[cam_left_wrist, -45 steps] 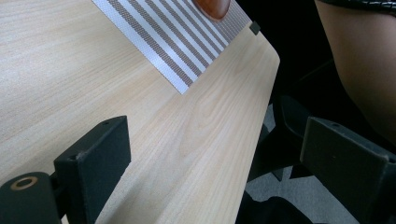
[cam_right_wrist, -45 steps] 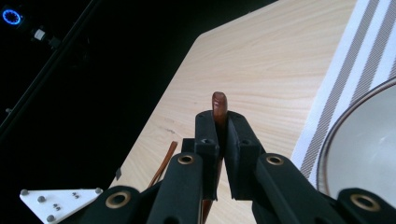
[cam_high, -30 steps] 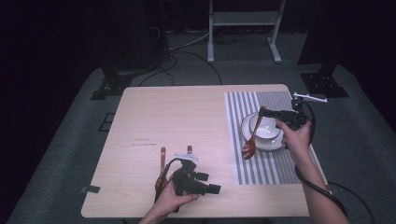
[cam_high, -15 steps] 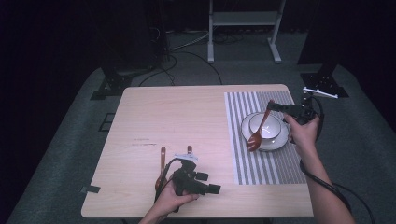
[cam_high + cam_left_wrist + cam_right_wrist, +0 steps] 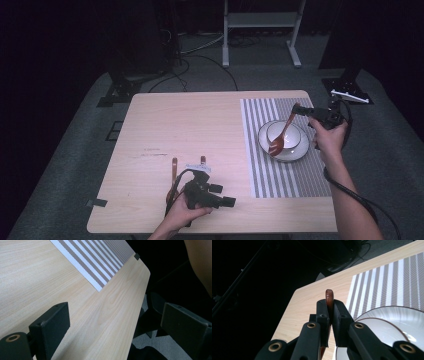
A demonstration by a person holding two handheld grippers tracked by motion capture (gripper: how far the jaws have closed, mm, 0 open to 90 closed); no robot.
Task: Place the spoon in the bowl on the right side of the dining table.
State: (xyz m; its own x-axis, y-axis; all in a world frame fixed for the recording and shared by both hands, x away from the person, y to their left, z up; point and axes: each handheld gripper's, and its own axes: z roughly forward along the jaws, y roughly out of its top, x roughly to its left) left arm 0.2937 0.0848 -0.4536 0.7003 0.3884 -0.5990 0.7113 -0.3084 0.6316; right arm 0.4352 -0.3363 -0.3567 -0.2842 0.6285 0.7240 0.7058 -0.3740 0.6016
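Observation:
My right gripper (image 5: pixel 298 110) is shut on the handle end of a brown wooden spoon (image 5: pixel 281 133). The spoon slants down to the left, its head hanging over the near-left part of a white bowl (image 5: pixel 292 134) that sits on a brown-rimmed white plate (image 5: pixel 300 152). In the right gripper view the handle tip (image 5: pixel 329 293) sticks up between the shut jaws of that gripper (image 5: pixel 331 308), with the bowl (image 5: pixel 387 325) at lower right. My left gripper (image 5: pixel 222 196) lies near the table's front edge, pointing right and open. In the left gripper view nothing is between the jaws of my left gripper (image 5: pixel 117 325).
The plate stands on a striped placemat (image 5: pixel 265 175) on the right side of the light wooden table (image 5: pixel 200 125). The left gripper view takes in the mat's corner (image 5: pixel 100 262) and the table's near right corner. Beyond the table are a dark floor, cables and a metal stand (image 5: pixel 260 20).
My right gripper has risen and drawn right and away, lifting the spoon so its head now hangs over the plate instead of its left edge. The left gripper has stayed still.

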